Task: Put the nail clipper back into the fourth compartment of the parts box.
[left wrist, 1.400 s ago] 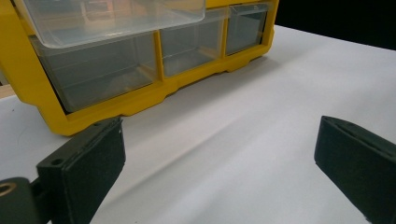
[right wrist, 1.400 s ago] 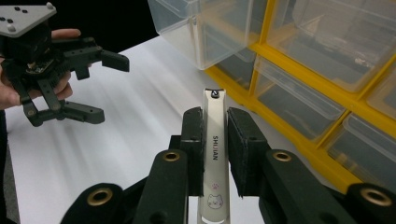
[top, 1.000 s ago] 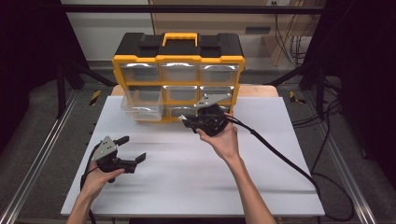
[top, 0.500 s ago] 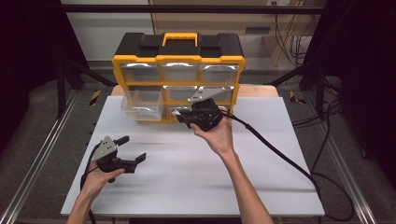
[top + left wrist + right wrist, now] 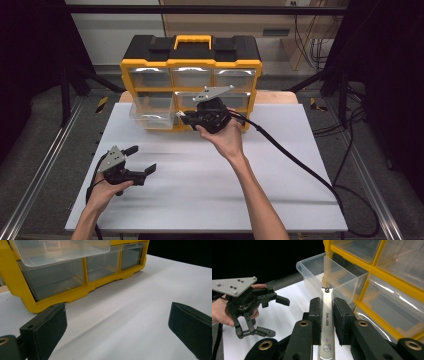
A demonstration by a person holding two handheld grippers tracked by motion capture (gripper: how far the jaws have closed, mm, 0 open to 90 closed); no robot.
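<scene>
Beside the yellow organizer point(image 5: 190, 80), at its pulled-out clear drawer point(image 5: 329, 272): right tongs point(image 5: 328, 315) clamped on a nail clipper point(image 5: 327, 322), held flat between the pads, shiny tip aimed toward the drawer's near rim. Left tongs point(image 5: 134, 162) spread wide and empty, resting low on the bench point(image 5: 210, 190), well in front of the organizer and off toward its left end.

To place it well: carry the clipper on over the drawer's rim, not against it. Tip down into the open cavity before easing the pads apart, so the metal slides in rather than bouncing off the thin plastic wall. Keep the trailing cable point(image 5: 295, 160) off the organizer's front. Likely worth steadying the drawer with the free tongs if it wobbles, then pushing it shut squarely.

Below the organizer: plain white bench, smooth and matte, bare apart from the two hands. Around the organizer: dark frame rails, grey floor, black drapes at both sides, loose wires hanging behind its right end.
</scene>
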